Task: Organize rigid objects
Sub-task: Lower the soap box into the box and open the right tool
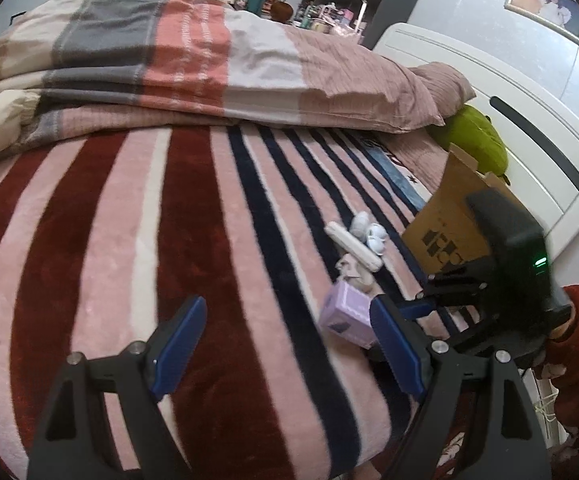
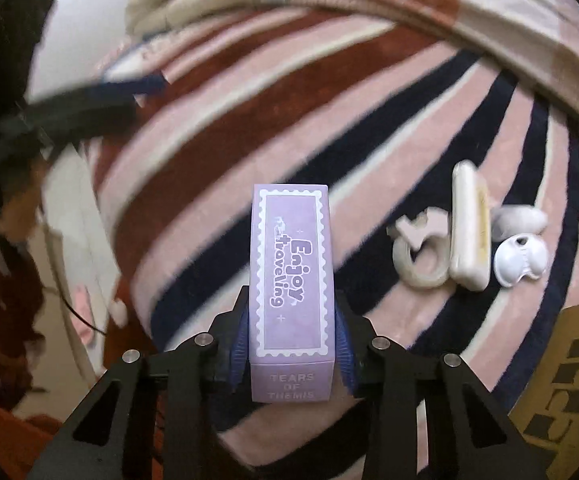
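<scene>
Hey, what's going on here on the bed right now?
Someone is tidying small rigid items on a striped blanket. The right hand-held gripper is shut on a purple box printed "Enjoy traveling". The left hand-held gripper hangs open over the blanket, holding nothing. A tape roll, a cream case and two small white pieces lie beside an open cardboard box.

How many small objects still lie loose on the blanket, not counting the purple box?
4, all clustered near the cardboard box: a tape roll, a cream case beside it, and two white pieces on its far side. Others may be hidden.
</scene>
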Demonstrator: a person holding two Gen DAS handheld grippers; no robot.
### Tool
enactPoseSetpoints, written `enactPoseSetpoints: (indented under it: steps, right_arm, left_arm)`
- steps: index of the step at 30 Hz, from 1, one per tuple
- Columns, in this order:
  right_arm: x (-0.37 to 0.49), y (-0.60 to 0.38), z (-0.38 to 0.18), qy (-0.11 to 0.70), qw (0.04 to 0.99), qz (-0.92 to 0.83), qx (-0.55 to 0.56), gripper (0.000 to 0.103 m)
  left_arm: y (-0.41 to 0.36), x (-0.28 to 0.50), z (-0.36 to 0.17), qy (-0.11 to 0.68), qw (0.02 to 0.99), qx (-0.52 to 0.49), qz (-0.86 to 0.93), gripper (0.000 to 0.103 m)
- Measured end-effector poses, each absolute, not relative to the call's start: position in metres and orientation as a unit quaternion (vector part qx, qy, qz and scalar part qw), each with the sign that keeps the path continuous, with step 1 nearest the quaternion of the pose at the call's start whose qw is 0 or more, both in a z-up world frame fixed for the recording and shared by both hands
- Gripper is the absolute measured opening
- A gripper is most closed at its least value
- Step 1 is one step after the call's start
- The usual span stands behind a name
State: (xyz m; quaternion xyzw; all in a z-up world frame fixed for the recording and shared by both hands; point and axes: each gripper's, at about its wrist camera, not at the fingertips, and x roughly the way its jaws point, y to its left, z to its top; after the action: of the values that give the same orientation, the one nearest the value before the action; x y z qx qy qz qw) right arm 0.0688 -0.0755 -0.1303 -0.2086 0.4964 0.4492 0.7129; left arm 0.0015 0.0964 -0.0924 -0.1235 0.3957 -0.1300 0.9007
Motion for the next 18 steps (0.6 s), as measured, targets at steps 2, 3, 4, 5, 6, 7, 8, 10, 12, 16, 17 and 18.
enactPoseSetpoints:
  steps: [2,3,4,5,6,7,8,10,12,16,17,18]
  right_arm:
    - [0.059,-0.072,-0.112,0.482,0.717,0.459,-0.207,0.032]
    - [0.055,-0.071,-0.104,0.478,0.718,0.463,-0.205,0.032]
    - [0.051,-0.072,-0.091,0.471,0.721,0.465,-0.206,0.032]
    - [0.047,-0.073,-0.081,0.464,0.724,0.466,-0.206,0.032]
    - [0.043,-0.074,-0.073,0.458,0.727,0.468,-0.206,0.032]
    - [0.042,-0.077,-0.062,0.451,0.73,0.47,-0.206,0.032]
    - [0.042,-0.082,-0.048,0.442,0.736,0.472,-0.202,0.032]
    - [0.045,-0.091,-0.026,0.43,0.741,0.476,-0.201,0.032]
    - [0.047,-0.103,-0.011,0.414,0.751,0.471,-0.206,0.032]
    - [0.061,-0.136,0.019,0.4,0.774,0.446,-0.203,0.032]
    - [0.064,-0.146,0.025,0.4,0.779,0.441,-0.199,0.032]
    - [0.067,-0.16,0.031,0.399,0.785,0.432,-0.194,0.032]
  left_arm:
    - [0.088,0.006,-0.087,0.393,0.898,-0.129,-0.147,0.082]
    - [0.083,0.009,-0.083,0.391,0.897,-0.132,-0.157,0.081]
    - [0.078,0.012,-0.078,0.388,0.897,-0.135,-0.165,0.081]
    - [0.073,0.015,-0.072,0.384,0.897,-0.137,-0.173,0.081]
    - [0.067,0.018,-0.064,0.378,0.897,-0.138,-0.182,0.081]
    - [0.06,0.022,-0.055,0.371,0.898,-0.138,-0.192,0.081]
    - [0.054,0.025,-0.047,0.366,0.899,-0.136,-0.201,0.08]
    - [0.043,0.03,-0.033,0.359,0.898,-0.13,-0.22,0.068]
    - [0.027,0.04,-0.018,0.355,0.895,-0.124,-0.24,0.05]
    - [-0.011,0.061,0.011,0.336,0.897,-0.108,-0.266,0.049]
    - [-0.018,0.065,0.015,0.334,0.896,-0.107,-0.271,0.048]
    - [-0.031,0.072,0.021,0.333,0.895,-0.102,-0.28,0.048]
